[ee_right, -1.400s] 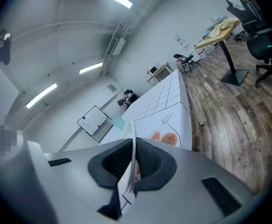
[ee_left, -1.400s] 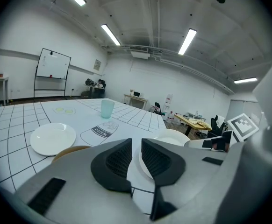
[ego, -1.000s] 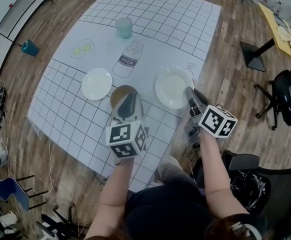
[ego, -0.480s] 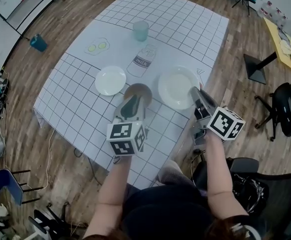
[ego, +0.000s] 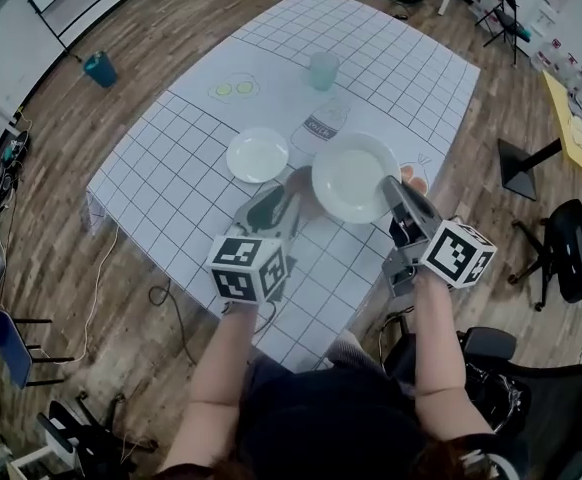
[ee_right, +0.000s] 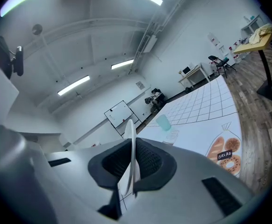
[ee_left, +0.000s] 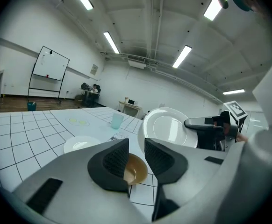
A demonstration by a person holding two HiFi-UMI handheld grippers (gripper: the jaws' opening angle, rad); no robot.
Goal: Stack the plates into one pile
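Observation:
My right gripper (ego: 389,190) is shut on the rim of the large white plate (ego: 352,176) and holds it above the table. That plate shows edge-on (ee_right: 130,148) between the pads of the right gripper (ee_right: 132,164). A small brown dish (ego: 298,181) rests on the table just beyond my left gripper (ego: 279,200), partly under the raised plate. In the left gripper view, the left gripper (ee_left: 136,155) has its jaws opening; the brown dish (ee_left: 137,171) shows in the gap, and the pads do not press on it. A small white plate (ego: 257,155) lies to the left.
A teal cup (ego: 323,70) stands farther back on the gridded table sheet (ego: 171,188), past a printed milk carton (ego: 323,123). Printed eggs (ego: 233,89) and bread (ego: 411,178) are flat pictures. An office chair (ego: 571,248) stands at the right, off the table.
The right gripper has lifted the large white plate and carried it left, so it now overlaps the brown dish. The left gripper has shifted, and its jaws stand wider apart.

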